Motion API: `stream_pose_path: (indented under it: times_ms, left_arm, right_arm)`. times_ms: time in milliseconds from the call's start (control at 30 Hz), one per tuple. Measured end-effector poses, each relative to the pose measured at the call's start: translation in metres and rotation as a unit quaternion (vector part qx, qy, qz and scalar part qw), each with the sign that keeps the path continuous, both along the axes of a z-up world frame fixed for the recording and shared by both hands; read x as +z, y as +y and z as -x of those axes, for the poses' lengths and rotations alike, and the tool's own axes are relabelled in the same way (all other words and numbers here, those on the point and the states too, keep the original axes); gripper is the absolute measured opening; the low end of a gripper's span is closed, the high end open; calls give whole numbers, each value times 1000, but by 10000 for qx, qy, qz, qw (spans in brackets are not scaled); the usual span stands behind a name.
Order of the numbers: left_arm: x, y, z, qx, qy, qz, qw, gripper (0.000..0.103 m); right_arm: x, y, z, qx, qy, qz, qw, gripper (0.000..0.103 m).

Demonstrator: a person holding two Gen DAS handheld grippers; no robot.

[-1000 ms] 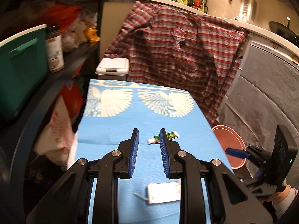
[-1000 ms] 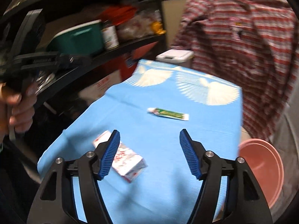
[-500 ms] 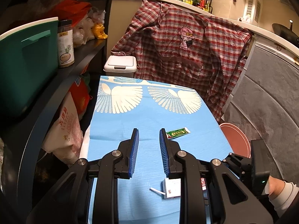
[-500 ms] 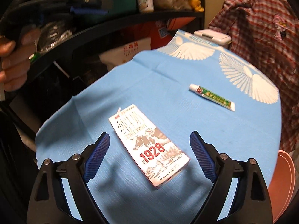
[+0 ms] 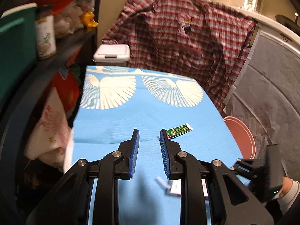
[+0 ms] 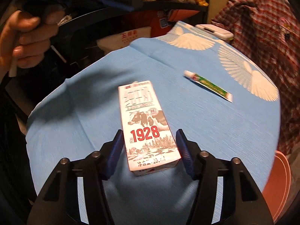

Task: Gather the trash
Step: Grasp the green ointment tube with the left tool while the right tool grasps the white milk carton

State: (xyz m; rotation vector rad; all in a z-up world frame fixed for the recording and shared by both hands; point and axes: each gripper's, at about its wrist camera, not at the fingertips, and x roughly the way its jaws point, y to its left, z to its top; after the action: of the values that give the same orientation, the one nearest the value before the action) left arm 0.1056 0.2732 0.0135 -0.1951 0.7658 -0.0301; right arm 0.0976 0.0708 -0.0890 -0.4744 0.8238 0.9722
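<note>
A white milk carton (image 6: 148,125) marked 1928 lies flat on the blue tablecloth (image 6: 206,131). My right gripper (image 6: 150,133) is open with its jaws on either side of the carton's near end, close to its sides. A green toothpaste tube (image 6: 209,85) lies farther back right. My left gripper (image 5: 149,133) is open and empty above the cloth; the tube (image 5: 179,130) sits just right of its right fingertip. A part of the carton (image 5: 175,186) shows under the left gripper, with the right gripper (image 5: 241,168) beside it.
A pink basin (image 5: 241,136) stands on the floor right of the table. A white lidded bin (image 5: 112,53) stands behind the table's far edge. A plaid shirt (image 5: 183,35) hangs behind. Dark shelves with a green box (image 5: 15,43) and bags line the left.
My right gripper has moved in low onto the milk carton and its jaws have narrowed around it. My left gripper has shifted a little, staying open above the cloth.
</note>
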Motion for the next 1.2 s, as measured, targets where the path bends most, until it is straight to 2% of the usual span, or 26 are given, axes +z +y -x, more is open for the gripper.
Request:
stream_pose_path:
  times_ms: [167,300,367,433,600,767,1100,1167,1200]
  left_arm:
    - [-32,-11,-30,-210,314,24,9993,23]
    - [-52,-31,-52,-445,451,-225,9977,24]
    - [-63,-37,-62,-524,517,-298,9968,29]
    - [-72,-40,-72,-541,570,-305,9964,46]
    - [-93,-54,-89,-738,685,-538,9935,62]
    - [-109,-59,-101,-853,842,-667,9905,62]
    - [-117,-74,-109,-1037,854,-753,9881,63]
    - [-118,-75,-109,-1048,875,-798,9874,55]
    - [-117,-74,-110,-1026,906,-830,9871,44]
  right_arm:
    - [3,-44,-19,-622,-19,-24,9981,53]
    - [4,-71,-32,-1054,83,-114,9943,53]
    - [4,-79,-36,-1193,131,-144,9927,54]
    - [3,-81,-39,-1272,175,-159,9916,58]
    - [0,-74,-44,-1292,211,-167,9913,60]
    - [-1,-66,-52,-1359,261,-185,9902,61]
    - [-4,-65,-58,-1403,314,-187,9894,61]
    - [-4,-64,-58,-1415,314,-185,9893,60]
    - [-4,-64,-58,-1417,311,-185,9892,58]
